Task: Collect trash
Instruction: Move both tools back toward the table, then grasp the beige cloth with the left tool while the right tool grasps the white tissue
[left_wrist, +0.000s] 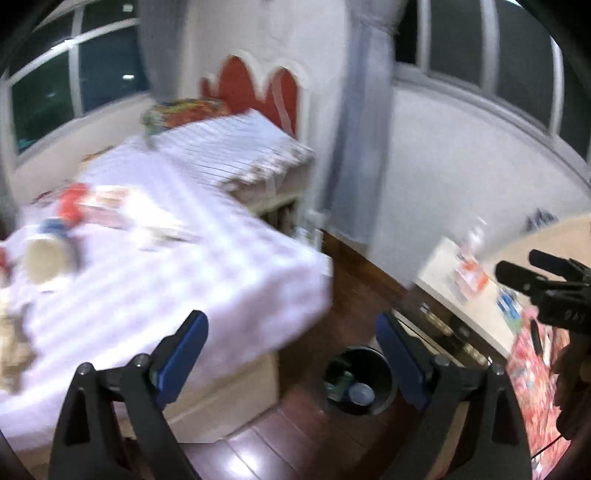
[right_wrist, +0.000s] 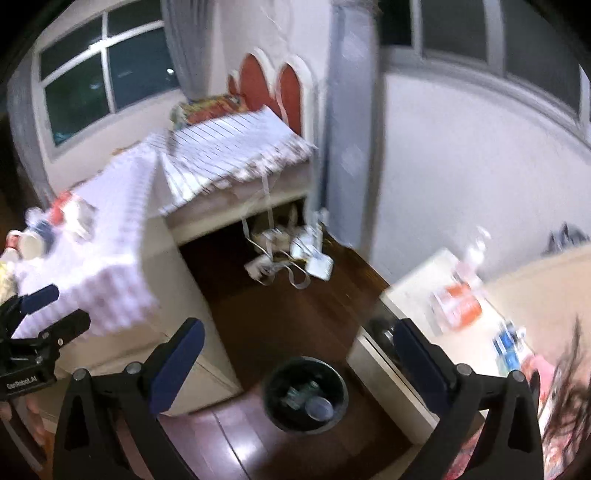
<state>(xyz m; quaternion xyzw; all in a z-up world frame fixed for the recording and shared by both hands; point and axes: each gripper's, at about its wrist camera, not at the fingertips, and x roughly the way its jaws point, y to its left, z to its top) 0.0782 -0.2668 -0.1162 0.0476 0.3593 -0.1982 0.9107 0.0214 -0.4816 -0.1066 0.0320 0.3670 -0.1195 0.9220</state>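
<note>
- Your left gripper has its jaws wide apart, nothing between the blue pads.
- Your right gripper is likewise spread wide and empty.
- The bin stands on the dark wood floor below both grippers, between the bed and the desk; it holds a clear cup and some greenish scraps.
- More trash lies on the striped bed cover: a paper cup on its side and red-and-white wrappers, too blurred to read.
- The only legible writing is "GenRobot.AI", on the left gripper's body at the right view's left edge.
- White cables lie tangled on the floor by the bed's head.
</note>
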